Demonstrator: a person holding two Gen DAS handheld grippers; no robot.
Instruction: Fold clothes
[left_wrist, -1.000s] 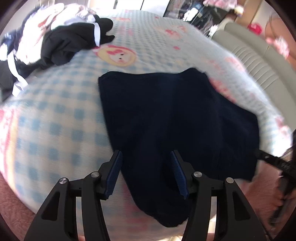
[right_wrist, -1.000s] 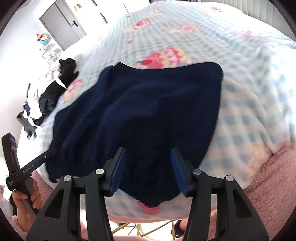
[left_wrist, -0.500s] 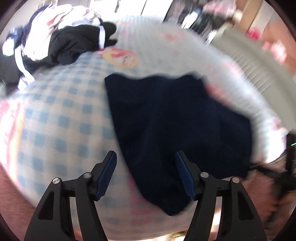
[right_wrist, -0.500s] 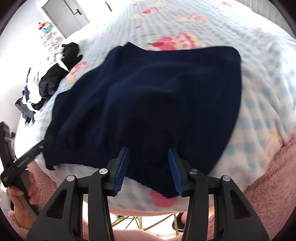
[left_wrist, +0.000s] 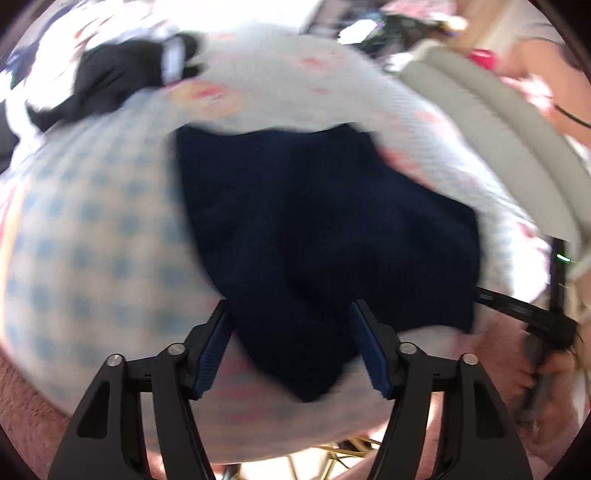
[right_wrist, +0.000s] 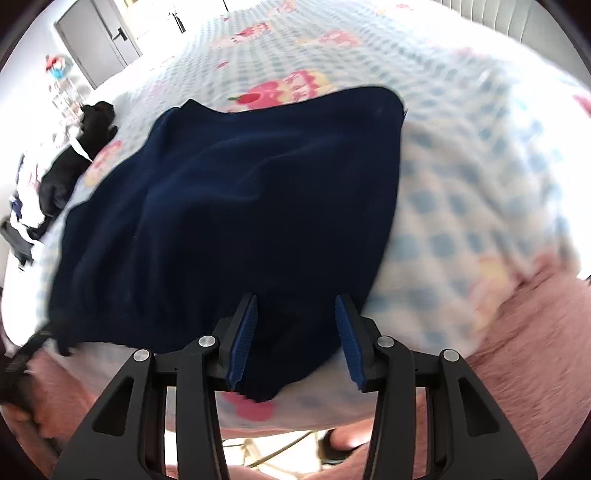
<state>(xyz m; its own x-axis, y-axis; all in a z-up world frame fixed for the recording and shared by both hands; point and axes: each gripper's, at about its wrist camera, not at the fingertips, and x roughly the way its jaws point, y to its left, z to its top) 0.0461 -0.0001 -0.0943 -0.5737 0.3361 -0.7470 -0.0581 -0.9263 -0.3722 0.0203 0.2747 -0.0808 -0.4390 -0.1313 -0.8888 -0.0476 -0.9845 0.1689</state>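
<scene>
- Since the earlier frames both grippers have come in closer over the near hem of the navy sweater (right_wrist: 236, 221), and the garment's near corners now sit between their fingers.
- Left gripper (left_wrist: 291, 343): jaws spread wide, blue ribbed pads on either side of a hanging point of dark knit; nothing is pinched, and the cloth lies loose in the gap.
- Right gripper (right_wrist: 295, 336): jaws likewise parted, a little narrower, straddling the sweater's lower corner where it droops over the bed edge; whether the pads touch the fabric cannot be told.
- In the left wrist view the right gripper's black body shows at the far right, held in a hand that is cut off by the frame edge; in the right wrist view the left gripper is only a dark blur at the lower left.
- Both tools point forward and slightly down across the bed.
- Motion blur softens most of the left wrist view, so the sweater's (left_wrist: 325, 229) knit ribbing is hard to make out there.
- The sweater lies spread flat, roughly rectangular, soft and matte, on a fleecy blue-and-white checked blanket (right_wrist: 480, 192) printed with pink cartoon figures.
- A fuzzy pink cover (right_wrist: 535, 354) runs along the blanket's near edge.
- A heap of black and white clothes (left_wrist: 122, 74) lies well apart at the bed's far left.
- A padded grey headboard (left_wrist: 498, 122) curves along the right side.
</scene>
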